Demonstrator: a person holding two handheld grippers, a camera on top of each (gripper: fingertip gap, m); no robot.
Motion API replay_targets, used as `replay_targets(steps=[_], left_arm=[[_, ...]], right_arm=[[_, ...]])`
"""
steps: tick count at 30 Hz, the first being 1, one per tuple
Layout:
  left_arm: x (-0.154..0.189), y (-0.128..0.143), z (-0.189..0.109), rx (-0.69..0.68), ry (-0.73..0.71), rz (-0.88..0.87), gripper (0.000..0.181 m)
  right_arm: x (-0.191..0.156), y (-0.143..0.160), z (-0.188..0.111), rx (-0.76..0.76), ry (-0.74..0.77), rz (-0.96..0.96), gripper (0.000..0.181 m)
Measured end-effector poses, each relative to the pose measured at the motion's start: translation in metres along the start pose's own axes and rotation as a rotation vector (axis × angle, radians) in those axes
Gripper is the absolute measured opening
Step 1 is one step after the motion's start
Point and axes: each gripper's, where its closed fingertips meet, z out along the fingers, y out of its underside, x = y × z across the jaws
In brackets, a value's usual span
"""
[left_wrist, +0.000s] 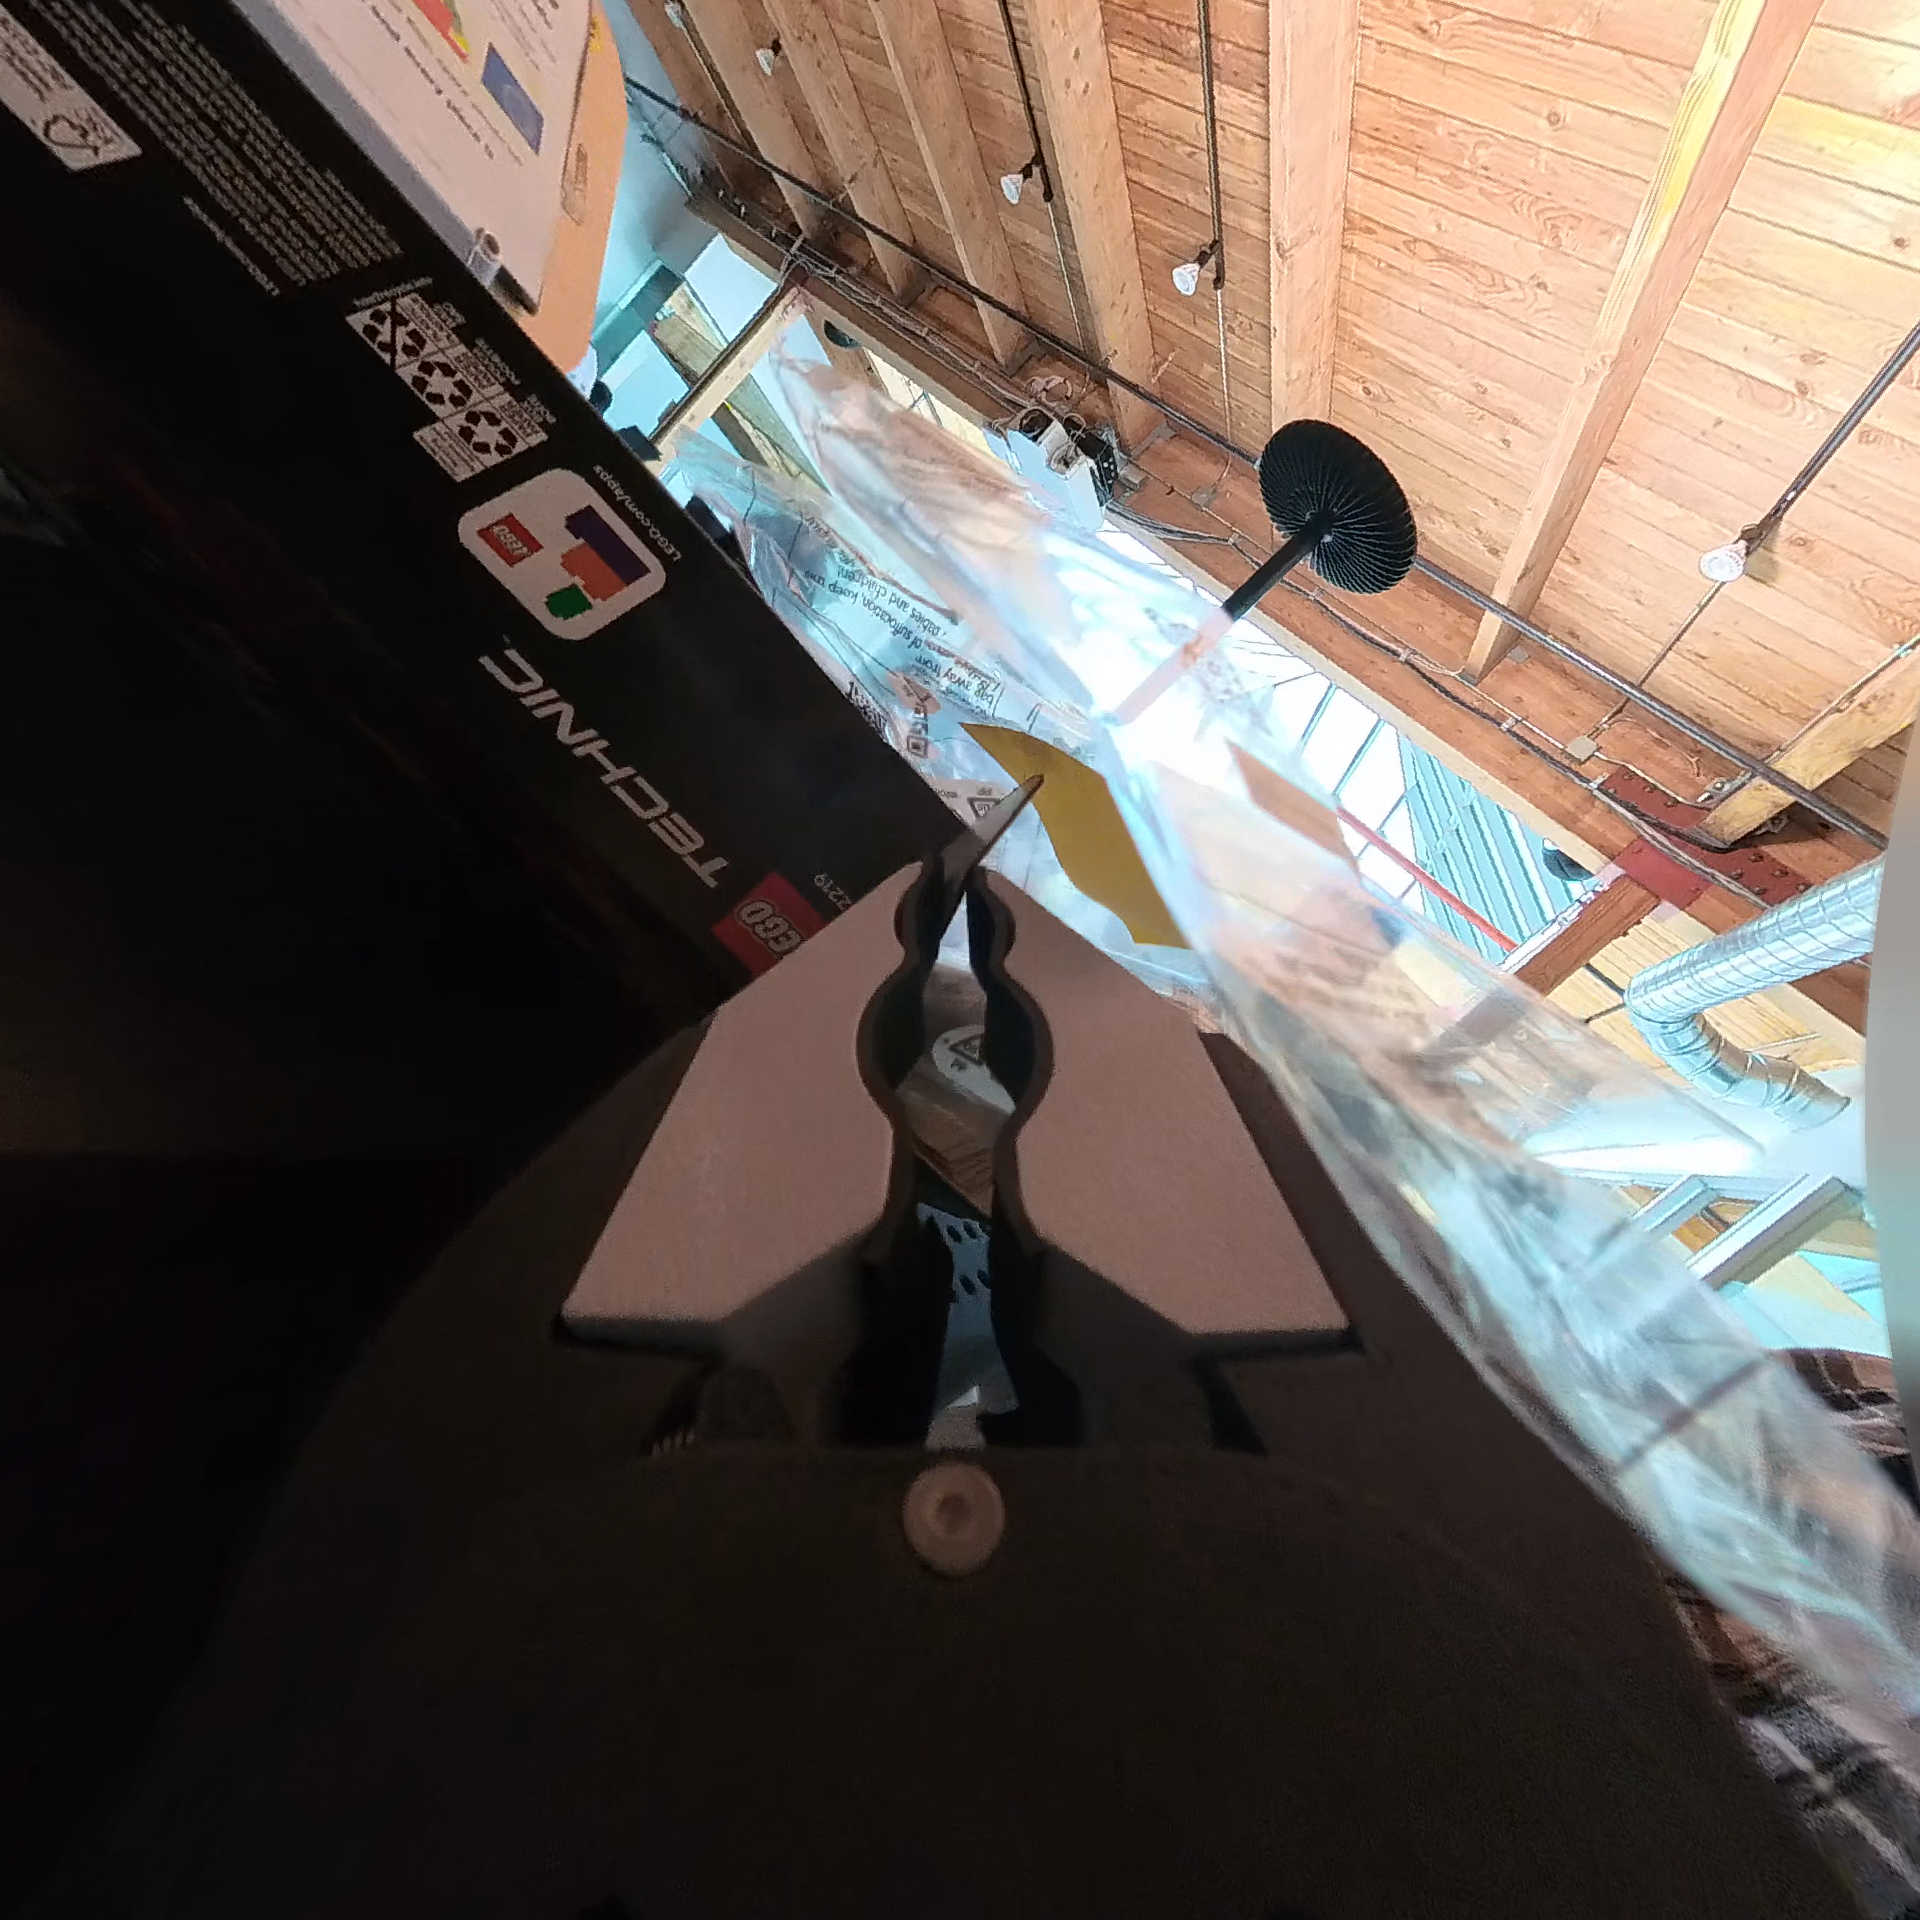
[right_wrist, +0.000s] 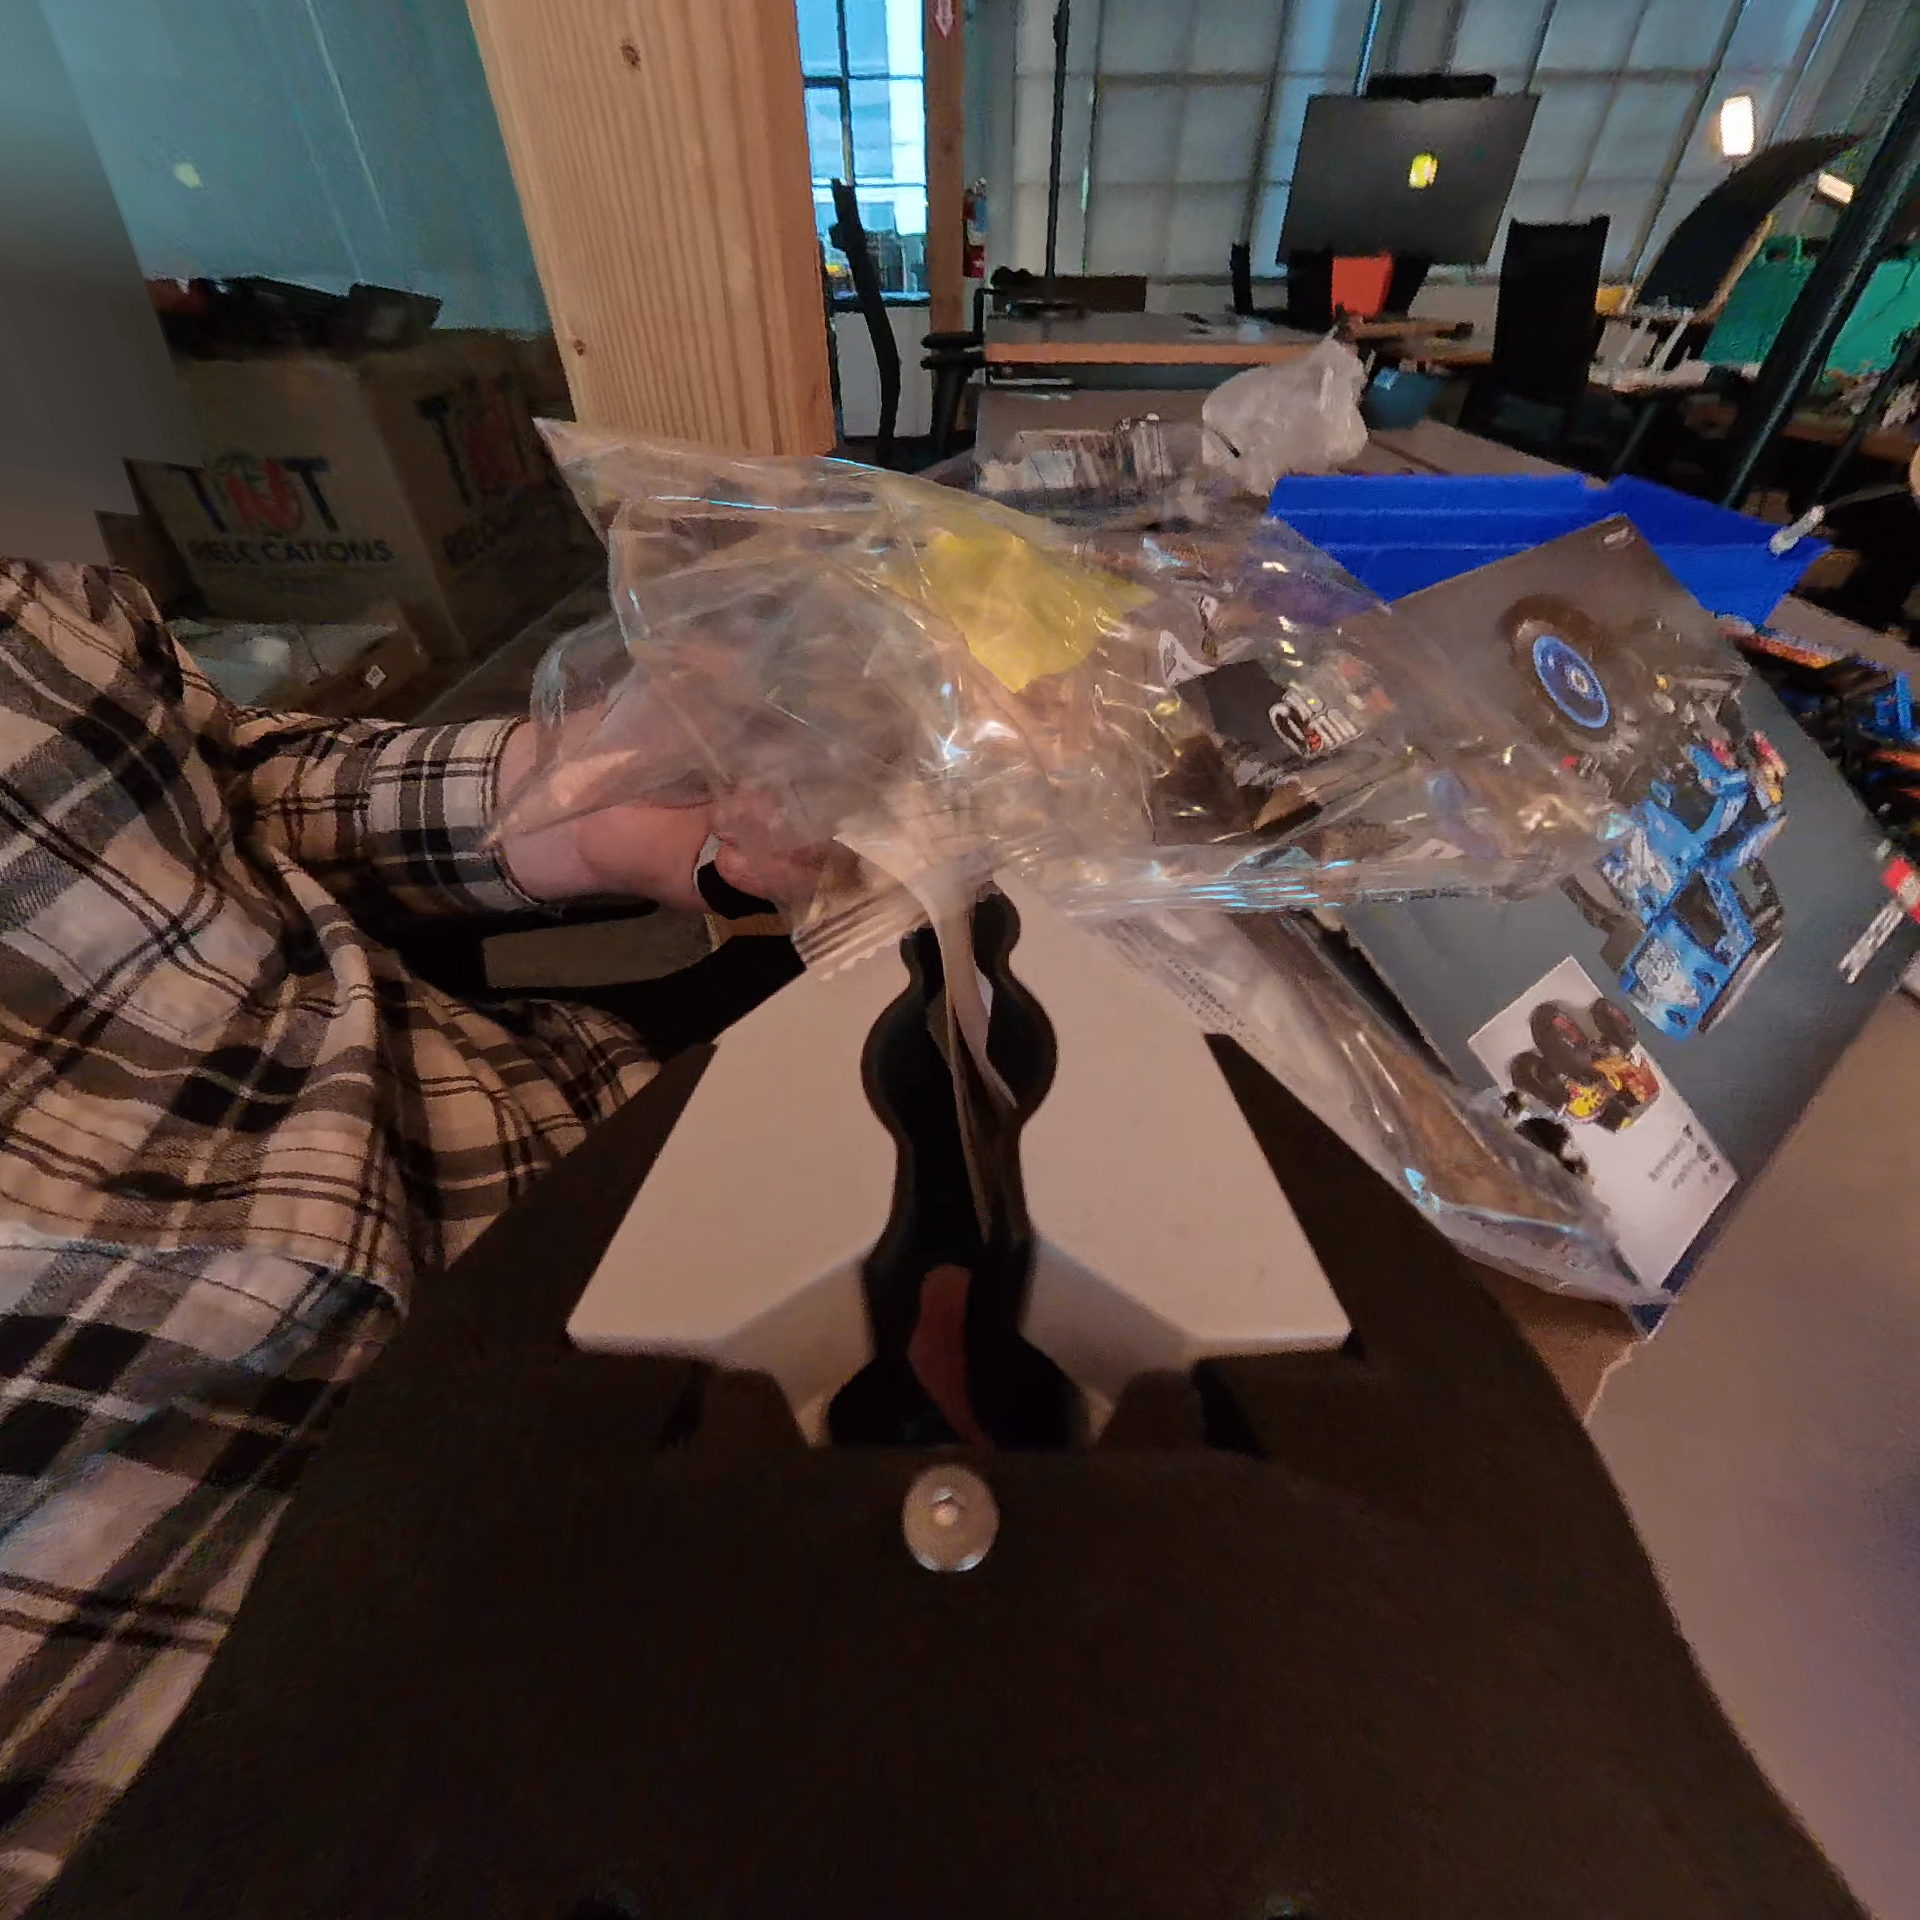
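Pinching box flap, bag edge

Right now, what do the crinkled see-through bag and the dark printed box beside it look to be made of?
Crinkled see-through bag: thin clear plastic film, glossy; it creases, glints and shows its contents. Dark printed box: apparently coated cardboard, smooth with a slight sheen, flat panels and a thin edge.

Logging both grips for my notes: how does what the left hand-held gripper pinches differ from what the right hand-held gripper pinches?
The left hand-held gripper is shut on a thin, dark, stiff flap beside the black box; the right hand-held gripper is shut on the clear, crinkled bag. The left points up at the ceiling, the right out over the table. Both are shut tight.
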Motion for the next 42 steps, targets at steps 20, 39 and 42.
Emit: replay_targets(steps=[20,39,42], left_arm=[[-0.040,0.025,-0.029,-0.050,-0.063,-0.118,0.002],[-0.057,0.045,-0.041,-0.072,-0.117,-0.185,0.002],[-0.058,0.044,-0.042,-0.067,-0.119,-0.184,0.002]], right_arm=[[0.005,0.037,0.005,-0.135,-0.191,0.174,0.003],[-0.012,0.036,0.018,-0.183,-0.311,-0.005,0.002],[-0.018,0.039,0.022,-0.195,-0.405,0.002,0.003]])
